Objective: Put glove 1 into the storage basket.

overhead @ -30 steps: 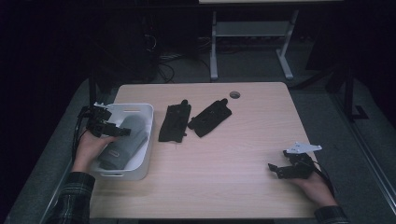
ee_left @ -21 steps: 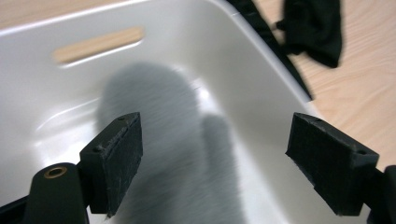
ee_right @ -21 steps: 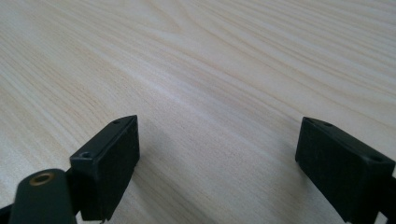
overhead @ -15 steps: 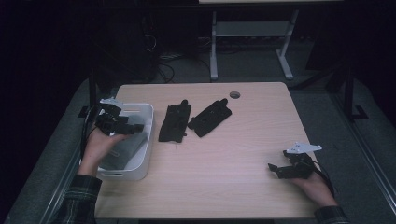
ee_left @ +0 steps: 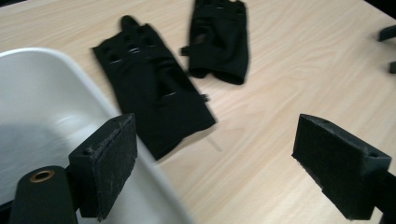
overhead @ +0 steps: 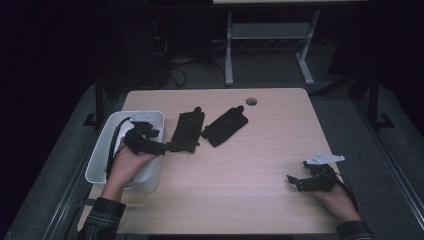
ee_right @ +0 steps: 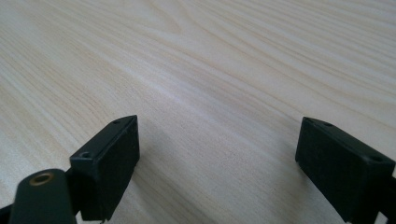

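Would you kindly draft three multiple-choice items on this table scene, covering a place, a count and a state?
1. Where does the white bin sit?
A. at the table's left edge
B. at its right edge
C. in its middle

2. How many black gloves lie on the table?
A. one
B. two
C. four

3. How do the jaws of the left hand-held gripper stand?
A. shut on a glove
B. shut on the bin's rim
C. open, with nothing between them

Answers:
1. A: the high view shows the bin by the left edge, under the left hand.
2. B: the near glove and the far glove lie side by side right of the bin.
3. C: the left gripper view shows the pads wide apart with bare table between them.
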The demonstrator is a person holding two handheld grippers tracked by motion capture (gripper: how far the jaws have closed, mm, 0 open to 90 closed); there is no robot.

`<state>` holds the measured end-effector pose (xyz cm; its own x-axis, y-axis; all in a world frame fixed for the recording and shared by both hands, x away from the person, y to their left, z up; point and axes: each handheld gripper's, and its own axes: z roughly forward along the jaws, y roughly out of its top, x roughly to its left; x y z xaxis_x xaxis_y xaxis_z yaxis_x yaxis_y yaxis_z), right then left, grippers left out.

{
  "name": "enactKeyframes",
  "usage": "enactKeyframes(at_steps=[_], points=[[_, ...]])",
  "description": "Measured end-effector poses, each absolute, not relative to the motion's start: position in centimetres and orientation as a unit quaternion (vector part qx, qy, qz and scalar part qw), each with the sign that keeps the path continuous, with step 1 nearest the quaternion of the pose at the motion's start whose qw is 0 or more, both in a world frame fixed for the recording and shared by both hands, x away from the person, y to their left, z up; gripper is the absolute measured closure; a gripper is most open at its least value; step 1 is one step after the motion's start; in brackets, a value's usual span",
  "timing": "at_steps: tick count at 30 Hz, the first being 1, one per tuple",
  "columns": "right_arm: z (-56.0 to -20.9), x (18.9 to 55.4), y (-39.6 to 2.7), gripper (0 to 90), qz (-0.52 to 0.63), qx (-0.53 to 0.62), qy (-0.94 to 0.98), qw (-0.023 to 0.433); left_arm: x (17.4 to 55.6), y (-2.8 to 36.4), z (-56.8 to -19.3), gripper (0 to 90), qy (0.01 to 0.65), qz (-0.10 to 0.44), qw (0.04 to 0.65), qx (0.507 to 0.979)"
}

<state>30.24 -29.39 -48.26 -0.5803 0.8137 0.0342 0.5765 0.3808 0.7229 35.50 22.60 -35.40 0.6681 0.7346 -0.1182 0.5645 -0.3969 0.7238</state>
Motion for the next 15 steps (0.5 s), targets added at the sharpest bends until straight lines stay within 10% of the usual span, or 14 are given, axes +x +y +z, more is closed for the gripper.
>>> enactKeyframes(at_steps=[15], points=[[-48.3,30.2,-29.4,13.3,0.356,0.427,0.814,0.166,32.3,17.2,-38.7,13.0,0.335,0.093,0.375,0.859]])
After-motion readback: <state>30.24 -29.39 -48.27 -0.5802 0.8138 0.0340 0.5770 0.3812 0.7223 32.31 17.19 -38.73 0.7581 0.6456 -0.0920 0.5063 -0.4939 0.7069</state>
